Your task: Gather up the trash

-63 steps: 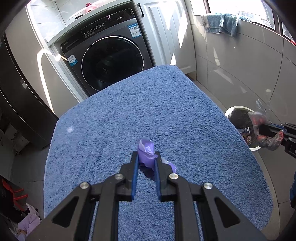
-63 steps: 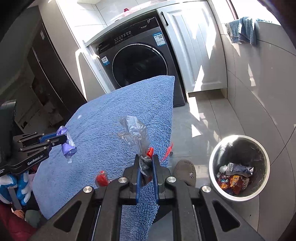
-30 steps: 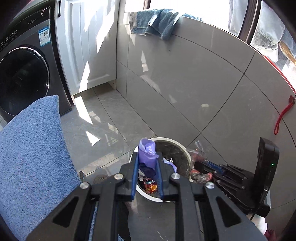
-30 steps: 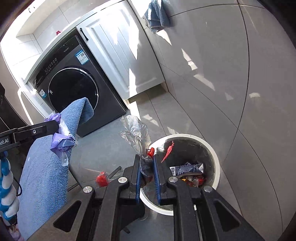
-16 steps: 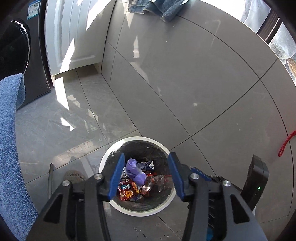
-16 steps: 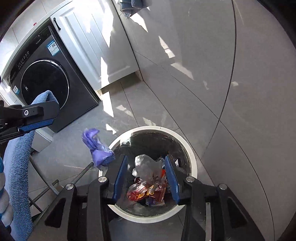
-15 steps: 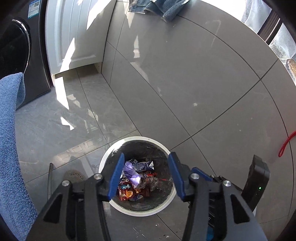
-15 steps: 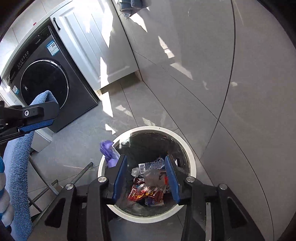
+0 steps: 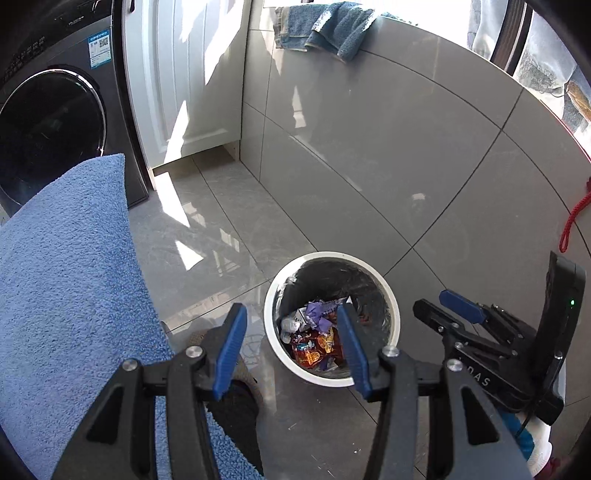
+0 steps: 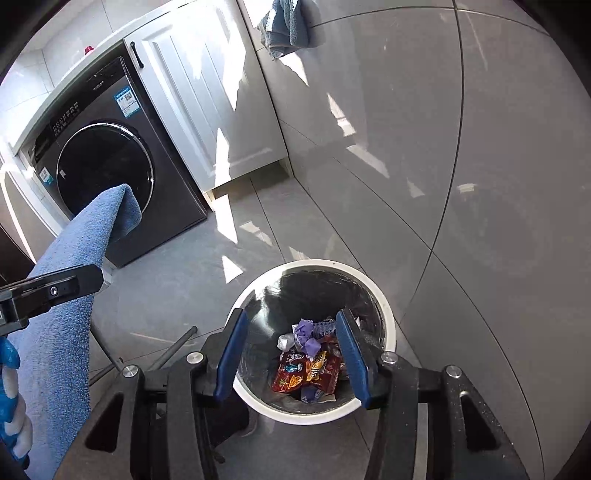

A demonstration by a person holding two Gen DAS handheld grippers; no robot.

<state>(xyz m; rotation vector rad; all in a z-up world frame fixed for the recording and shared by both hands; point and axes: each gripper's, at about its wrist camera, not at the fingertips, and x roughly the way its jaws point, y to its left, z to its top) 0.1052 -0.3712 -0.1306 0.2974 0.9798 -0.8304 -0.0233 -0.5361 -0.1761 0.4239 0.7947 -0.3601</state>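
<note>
A round white-rimmed trash bin (image 9: 391, 295) stands on the tiled floor; it also shows in the right wrist view (image 10: 388, 317). Inside lie snack wrappers and a crumpled purple wrapper (image 9: 317, 313), which the right wrist view shows too (image 10: 306, 338). My left gripper (image 9: 291, 325) is open and empty above the bin's near rim. My right gripper (image 10: 290, 330) is open and empty over the bin; it also appears at the right of the left wrist view (image 9: 458, 301).
A blue towel-covered table (image 9: 62, 280) lies at left. A dark washing machine (image 10: 99, 173) and white cabinet (image 10: 210, 99) stand behind. A grey tiled wall (image 9: 388, 140) runs right, with a blue cloth (image 9: 332, 26) on its ledge.
Both grippers carried their trash from the table to the bin, opened, and dropped the purple wrapper and clear plastic inside. Since then the left gripper has drawn back slightly.
</note>
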